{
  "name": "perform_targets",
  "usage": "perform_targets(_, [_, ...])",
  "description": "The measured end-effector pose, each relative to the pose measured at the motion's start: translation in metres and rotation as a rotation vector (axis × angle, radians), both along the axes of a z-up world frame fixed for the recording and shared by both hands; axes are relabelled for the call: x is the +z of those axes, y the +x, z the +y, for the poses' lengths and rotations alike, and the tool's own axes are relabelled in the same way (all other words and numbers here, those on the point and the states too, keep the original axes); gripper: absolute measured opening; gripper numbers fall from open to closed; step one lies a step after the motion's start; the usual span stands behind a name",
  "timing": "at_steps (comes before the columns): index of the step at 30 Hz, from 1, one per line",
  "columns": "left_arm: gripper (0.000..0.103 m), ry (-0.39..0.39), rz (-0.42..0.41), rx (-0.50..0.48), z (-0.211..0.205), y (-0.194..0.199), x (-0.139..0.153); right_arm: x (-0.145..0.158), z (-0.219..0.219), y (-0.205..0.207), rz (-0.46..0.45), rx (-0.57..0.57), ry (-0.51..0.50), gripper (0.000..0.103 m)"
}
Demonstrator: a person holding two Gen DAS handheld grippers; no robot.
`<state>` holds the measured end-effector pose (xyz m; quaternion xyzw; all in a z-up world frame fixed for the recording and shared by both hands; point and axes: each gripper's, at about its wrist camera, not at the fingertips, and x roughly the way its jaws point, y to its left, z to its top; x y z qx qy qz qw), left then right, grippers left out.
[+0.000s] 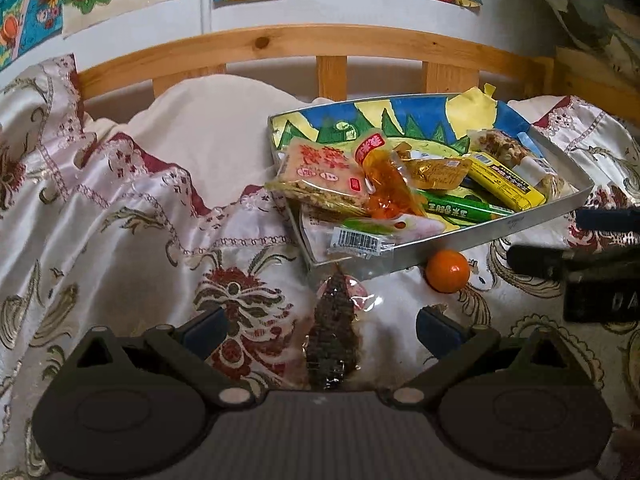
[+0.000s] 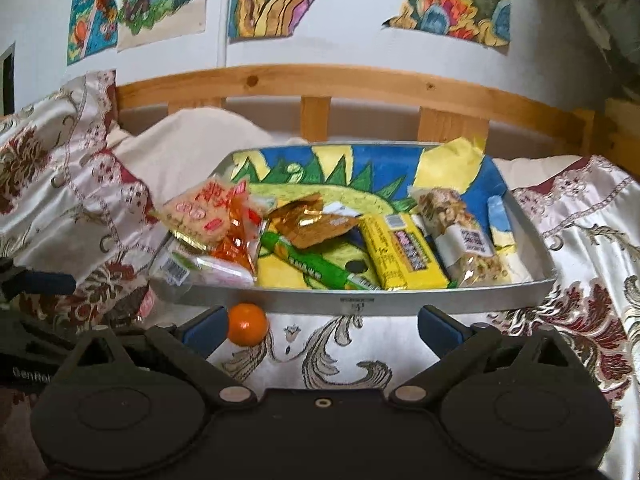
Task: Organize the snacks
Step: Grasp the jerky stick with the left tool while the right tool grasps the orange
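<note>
A metal tray (image 1: 480, 236) (image 2: 400, 302) with a painted bottom rests on the bed and holds several snack packets: a yellow bar (image 1: 504, 184) (image 2: 404, 256), a green stick (image 1: 464, 208) (image 2: 308, 266), an orange packet (image 1: 388, 184) (image 2: 236, 240) and a rice cracker pack (image 1: 320, 176) (image 2: 196, 212). A small orange (image 1: 447, 271) (image 2: 247, 323) lies on the cloth just in front of the tray. A dark seaweed packet (image 1: 334, 332) lies between the fingers of my left gripper (image 1: 320, 326), which is open. My right gripper (image 2: 320, 326) is open and holds nothing, with the orange by its left finger (image 2: 202, 330).
A patterned satin bedspread (image 1: 120, 208) (image 2: 580, 260) covers the bed, with a cream pillow (image 1: 208, 128) behind. A wooden bed rail (image 1: 320, 44) (image 2: 340, 84) runs along the wall with drawings. The other gripper (image 1: 592, 260) shows at the right edge of the left wrist view.
</note>
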<state>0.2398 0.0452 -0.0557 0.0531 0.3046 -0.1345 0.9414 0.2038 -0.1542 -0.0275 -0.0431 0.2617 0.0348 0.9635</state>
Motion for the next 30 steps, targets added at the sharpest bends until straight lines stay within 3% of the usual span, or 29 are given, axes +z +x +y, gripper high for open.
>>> perform_targets(12, [0.082, 0.032, 0.062, -0.002, -0.001, 0.008, -0.009, -0.017, 0.011, 0.024, 0.070, 0.099, -0.029, 0.084])
perform_targets(24, [0.053, 0.020, 0.065, -0.040, -0.002, 0.007, -0.008, -0.025, 0.023, 0.044, 0.124, 0.238, -0.004, 0.054])
perform_targets(30, [0.050, 0.017, 0.070, -0.044, -0.002, 0.006, -0.007, -0.031, 0.029, 0.060, 0.170, 0.249, 0.006, 0.043])
